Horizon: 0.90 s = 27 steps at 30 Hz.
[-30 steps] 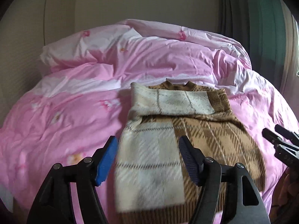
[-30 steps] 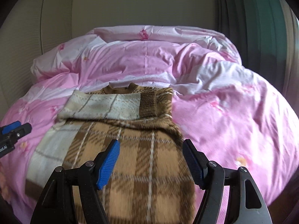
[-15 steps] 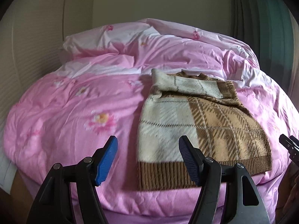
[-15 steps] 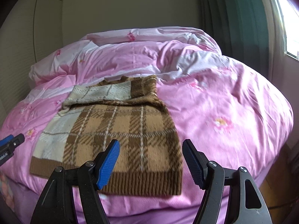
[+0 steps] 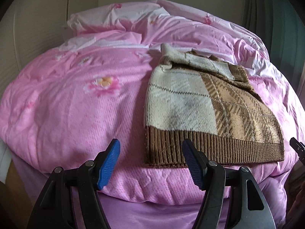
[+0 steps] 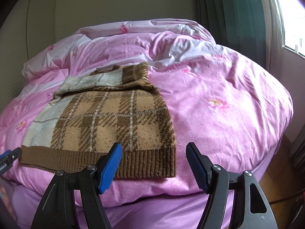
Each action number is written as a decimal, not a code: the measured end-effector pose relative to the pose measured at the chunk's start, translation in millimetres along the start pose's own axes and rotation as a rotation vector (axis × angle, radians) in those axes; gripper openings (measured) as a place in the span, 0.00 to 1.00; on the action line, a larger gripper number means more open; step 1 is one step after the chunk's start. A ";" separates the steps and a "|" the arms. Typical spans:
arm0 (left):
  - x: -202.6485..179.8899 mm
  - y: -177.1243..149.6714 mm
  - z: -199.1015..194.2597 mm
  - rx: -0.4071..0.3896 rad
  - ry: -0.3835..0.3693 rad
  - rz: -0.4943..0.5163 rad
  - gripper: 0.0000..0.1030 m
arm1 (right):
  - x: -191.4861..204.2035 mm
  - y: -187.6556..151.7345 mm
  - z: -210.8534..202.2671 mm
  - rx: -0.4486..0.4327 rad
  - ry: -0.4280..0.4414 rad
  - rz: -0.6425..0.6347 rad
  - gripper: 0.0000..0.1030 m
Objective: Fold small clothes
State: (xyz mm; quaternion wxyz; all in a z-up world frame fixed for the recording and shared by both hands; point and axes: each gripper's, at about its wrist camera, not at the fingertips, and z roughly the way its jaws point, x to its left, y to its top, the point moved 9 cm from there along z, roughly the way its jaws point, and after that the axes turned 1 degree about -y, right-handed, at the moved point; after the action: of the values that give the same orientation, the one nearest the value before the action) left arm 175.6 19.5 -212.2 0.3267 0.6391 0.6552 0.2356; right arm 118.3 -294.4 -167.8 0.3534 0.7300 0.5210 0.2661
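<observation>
A small brown and cream plaid knit sweater lies flat on the pink quilt, its sleeves folded across the chest and its ribbed brown hem toward me. My left gripper hangs open just in front of the hem's left corner, nothing between its blue pads. At the hem's right corner my right gripper stands open too, its left fingertip over the ribbing without pressing on it. Each gripper's tip shows at the edge of the other's view.
The pink flowered quilt covers a bed with a rumpled pillow end at the back. A beige headboard stands behind on the left. Green curtains and a window are on the right. Wooden floor shows beside the bed.
Both grippers have drawn back toward me and lower, from above the sweater's body to just in front of its hem. The sweater has stayed where it lay.
</observation>
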 end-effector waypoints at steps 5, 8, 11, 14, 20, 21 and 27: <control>-4.6 -6.6 12.0 0.028 -0.001 0.015 0.64 | -12.9 -8.5 13.5 0.055 -0.024 0.034 0.67; -6.6 -7.7 16.7 0.035 -0.008 0.015 0.63 | -21.6 -12.8 23.4 0.087 -0.028 0.061 0.67; -6.5 -9.2 20.3 0.038 -0.016 0.002 0.62 | -29.7 -20.9 35.0 0.139 -0.016 0.103 0.66; -7.9 -8.7 21.4 0.031 -0.024 0.004 0.59 | -33.9 -27.0 43.3 0.172 -0.001 0.133 0.65; -9.6 -6.4 26.1 0.037 -0.029 -0.014 0.45 | -31.6 -30.6 53.2 0.201 0.032 0.151 0.58; -9.4 -6.3 26.5 0.037 -0.032 -0.020 0.39 | -31.2 -31.2 55.5 0.211 0.039 0.154 0.56; -11.8 -9.3 27.7 0.051 -0.051 -0.020 0.21 | -28.5 -37.4 63.0 0.253 0.079 0.173 0.39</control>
State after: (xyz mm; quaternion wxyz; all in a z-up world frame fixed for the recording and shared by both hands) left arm 189.1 4.2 -236.2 0.3293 0.6464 0.6587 0.1994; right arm 135.6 -328.7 -236.4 0.2137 0.7997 0.4992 0.2563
